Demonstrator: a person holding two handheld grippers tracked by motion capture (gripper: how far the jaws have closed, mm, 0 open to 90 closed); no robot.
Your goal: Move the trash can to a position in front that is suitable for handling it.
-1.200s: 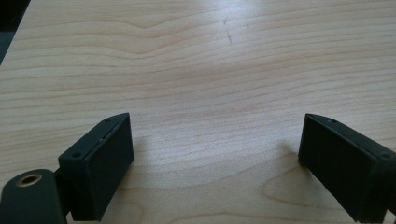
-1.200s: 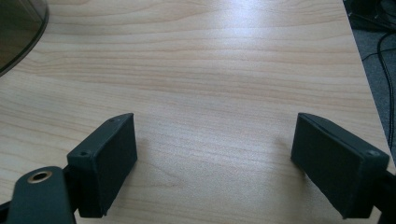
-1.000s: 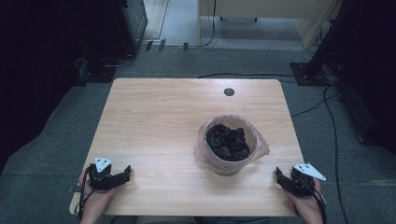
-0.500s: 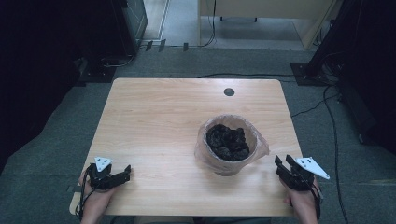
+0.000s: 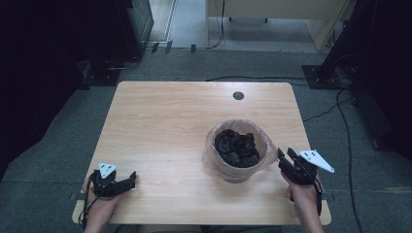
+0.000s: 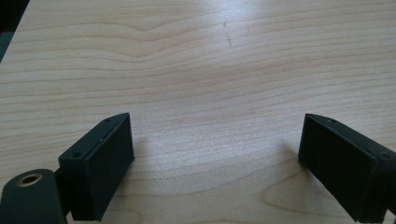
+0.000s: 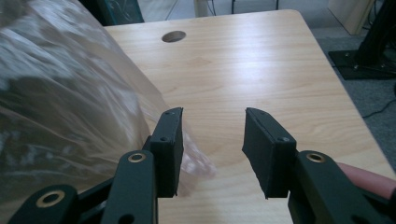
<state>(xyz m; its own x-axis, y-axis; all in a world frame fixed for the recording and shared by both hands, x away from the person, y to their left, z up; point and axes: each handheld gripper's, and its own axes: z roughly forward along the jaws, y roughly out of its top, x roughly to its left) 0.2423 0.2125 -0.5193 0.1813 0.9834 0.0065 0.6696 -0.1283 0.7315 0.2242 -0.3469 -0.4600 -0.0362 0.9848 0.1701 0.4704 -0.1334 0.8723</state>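
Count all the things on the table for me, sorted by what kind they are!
Grippers: 2, left gripper and right gripper
Bins lined with a clear plastic bag: 1, bin
Heaps of dark stuff inside the bin: 1, dark heap
Total: 4

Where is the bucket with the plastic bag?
In the high view, the bucket stands on the table, right of the middle toward the near edge, just left of the right claw.

— Where does the plastic-lined round bin (image 5: 236, 158) stand?
— On the light wooden desk (image 5: 160, 126), right of its middle, toward the near edge, with dark crumpled stuff (image 5: 237, 147) in it.
— And the grippers?
— The right gripper (image 5: 286, 160) is just beside the bin's liner at the near right corner; the left gripper (image 5: 127, 178) sits at the near left corner.
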